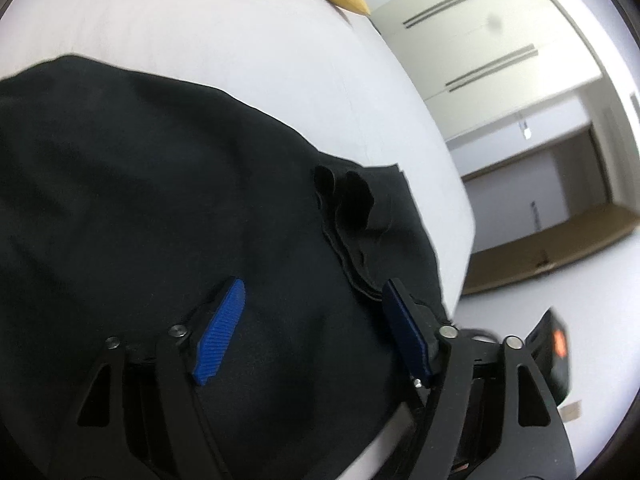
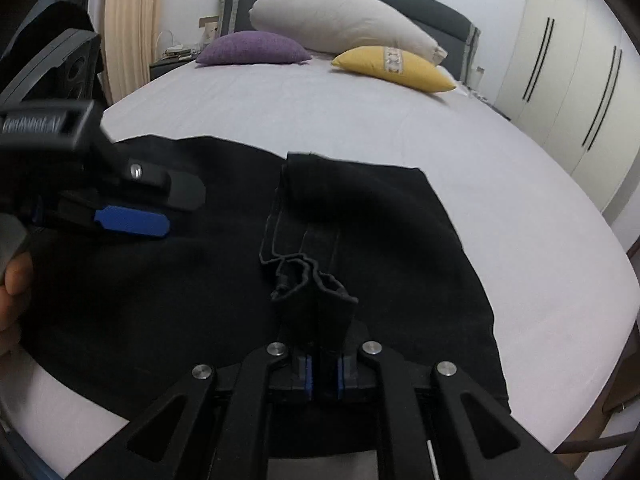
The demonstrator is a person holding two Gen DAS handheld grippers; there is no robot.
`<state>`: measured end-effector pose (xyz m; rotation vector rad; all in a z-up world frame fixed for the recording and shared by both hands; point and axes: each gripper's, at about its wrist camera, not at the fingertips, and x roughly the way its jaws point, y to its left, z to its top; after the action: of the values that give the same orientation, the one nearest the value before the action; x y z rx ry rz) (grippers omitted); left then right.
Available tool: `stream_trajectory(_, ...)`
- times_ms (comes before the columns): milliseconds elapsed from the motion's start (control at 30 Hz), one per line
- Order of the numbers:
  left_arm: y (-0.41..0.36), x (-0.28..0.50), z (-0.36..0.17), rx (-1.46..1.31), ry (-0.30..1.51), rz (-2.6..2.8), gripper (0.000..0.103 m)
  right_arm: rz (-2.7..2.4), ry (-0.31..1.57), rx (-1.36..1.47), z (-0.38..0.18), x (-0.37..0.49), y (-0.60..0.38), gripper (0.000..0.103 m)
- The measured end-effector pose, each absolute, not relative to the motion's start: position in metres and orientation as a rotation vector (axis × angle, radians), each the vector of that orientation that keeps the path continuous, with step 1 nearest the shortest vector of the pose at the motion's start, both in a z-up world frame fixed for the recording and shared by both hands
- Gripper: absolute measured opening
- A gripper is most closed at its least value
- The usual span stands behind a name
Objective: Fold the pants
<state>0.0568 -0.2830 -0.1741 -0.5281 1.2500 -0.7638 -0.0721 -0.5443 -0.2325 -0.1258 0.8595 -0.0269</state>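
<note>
Black pants [image 2: 160, 280] lie spread on the white bed [image 2: 360, 128]; they also fill the left wrist view [image 1: 140, 180]. My right gripper [image 2: 323, 376] is shut on a bunched fold of the pants' edge [image 2: 316, 284] and holds it up off the rest of the cloth. My left gripper [image 1: 310, 328] is open, its blue pads [image 1: 220, 330] apart, hovering just above the pants to the left of the bunched fold [image 1: 352, 216]. It shows in the right wrist view [image 2: 132, 220] at the left, with the hand that holds it.
A white pillow [image 2: 340, 20], a purple cushion [image 2: 252, 48] and a yellow cushion [image 2: 396, 68] lie at the headboard. A wardrobe [image 2: 560, 92] stands to the right of the bed. The bed's edge [image 1: 456, 208] drops to the floor, where a dark object [image 1: 550, 352] sits.
</note>
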Motion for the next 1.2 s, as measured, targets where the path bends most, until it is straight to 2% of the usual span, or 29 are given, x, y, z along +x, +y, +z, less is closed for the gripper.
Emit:
stream_trajectory(133,-0.282,0.068,-0.176,-0.631,1.299,-0.766,0.081,-0.064,0.810,-0.175,-0.223,-0.073,-0.536,0.009)
stream_trajectory(367,-0.292,0.076,-0.173,-0.737,1.388,-0.824,0.082,-0.123,0.652,-0.289,-0.188,-0.087,-0.500,0.009)
stream_trajectory(467,-0.285,0.080,-0.168,-0.777,1.390,-0.831,0.092,-0.101,0.616,-0.448,-0.193,-0.090,-0.474,0.009)
stream_trajectory(700,-0.277,0.088,-0.177,-0.805,1.428,-0.846,0.093,-0.088,0.594,-0.546,-0.201,-0.095,-0.449,0.009)
stream_trajectory(767,-0.279,0.095,-0.183,-0.812,1.464,-0.851,0.089,-0.081,0.585,-0.566,-0.201,-0.096,-0.444,0.009)
stream_trajectory(800,-0.279,0.097,-0.183,-0.817,1.472,-0.856,0.078,-0.075,0.579,-0.574,-0.202,-0.103,-0.452,0.009)
stream_trajectory(833,-0.279,0.100,-0.185,-0.822,1.485,-0.869,0.059,-0.065,0.568,-0.587,-0.201,-0.104,-0.448,0.009)
stream_trajectory(900,-0.277,0.105,-0.184,-0.809,1.499,-0.882,0.035,-0.047,0.559,-0.602,-0.203,-0.106,-0.446,0.009)
stream_trajectory(933,-0.273,0.107,-0.182,-0.790,1.491,-0.886,0.027,-0.040,0.559,-0.616,-0.204,-0.107,-0.443,0.009)
stream_trajectory(1033,-0.262,0.113,-0.176,-0.758,1.467,-0.899,0.015,-0.014,0.577,-0.643,-0.211,-0.106,-0.442,0.009)
stream_trajectory(1200,-0.238,0.115,-0.160,-0.659,1.428,-0.914,0.010,0.039,0.576,-0.652,-0.207,-0.103,-0.428,0.009)
